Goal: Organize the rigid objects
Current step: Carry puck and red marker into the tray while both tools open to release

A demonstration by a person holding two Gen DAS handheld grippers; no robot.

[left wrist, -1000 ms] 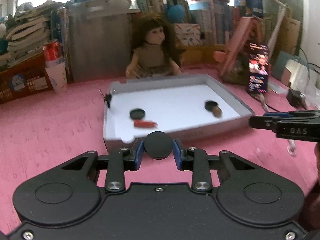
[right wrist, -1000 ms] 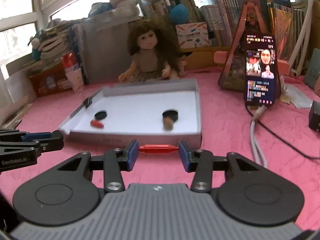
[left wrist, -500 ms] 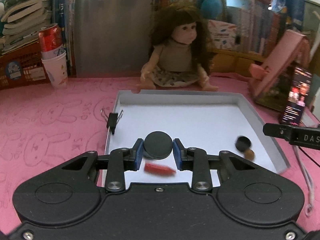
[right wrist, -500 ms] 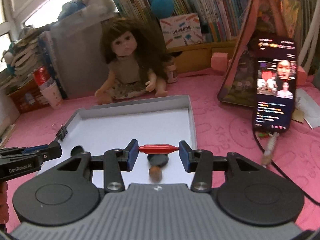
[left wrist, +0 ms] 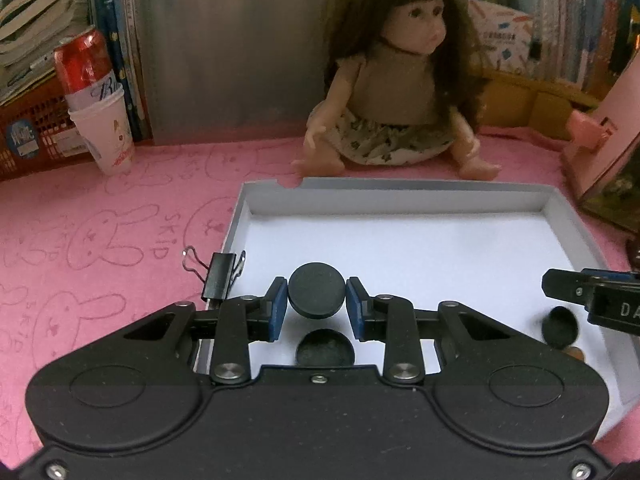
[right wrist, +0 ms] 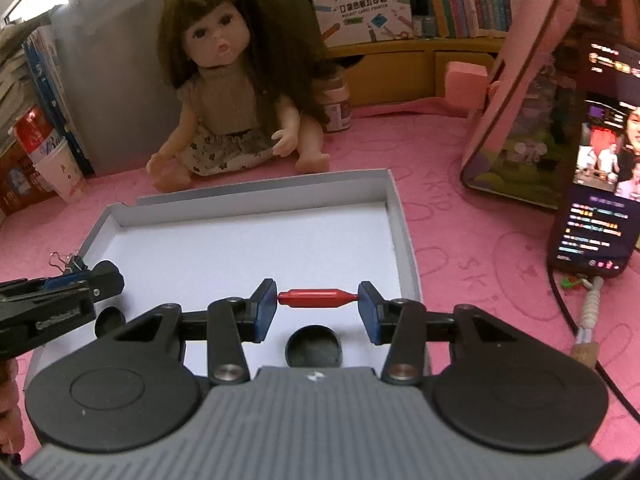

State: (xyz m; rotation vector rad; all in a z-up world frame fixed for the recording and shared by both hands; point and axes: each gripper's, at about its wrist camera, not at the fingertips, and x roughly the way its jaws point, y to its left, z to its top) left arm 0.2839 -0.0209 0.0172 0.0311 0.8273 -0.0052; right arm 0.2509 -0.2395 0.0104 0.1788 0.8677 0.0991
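Observation:
My left gripper (left wrist: pixel 317 307) is shut on a black round disc (left wrist: pixel 317 294), held above the left part of a shallow grey box lid (left wrist: pixel 420 192) with a white floor. Another black disc (left wrist: pixel 325 350) lies in the lid just below it, and a third disc (left wrist: pixel 559 326) lies at the right. My right gripper (right wrist: pixel 318 300) is shut on a small red cylinder (right wrist: pixel 316 297), held end to end over the lid (right wrist: pixel 396 216). A black disc (right wrist: pixel 313 346) lies under it and another disc (right wrist: pixel 109 318) lies at the left.
A doll (left wrist: pixel 400 92) sits just behind the lid. A black binder clip (left wrist: pixel 218 274) is on the lid's left wall. A can in a paper cup (left wrist: pixel 96 100) stands far left. A lit phone (right wrist: pixel 596 184) with a cable (right wrist: pixel 586 320) leans at the right.
Both grippers have moved forward and now hang over the lid, each still holding its object. The doll looks closer. The red piece that lay on the lid floor is hidden now.

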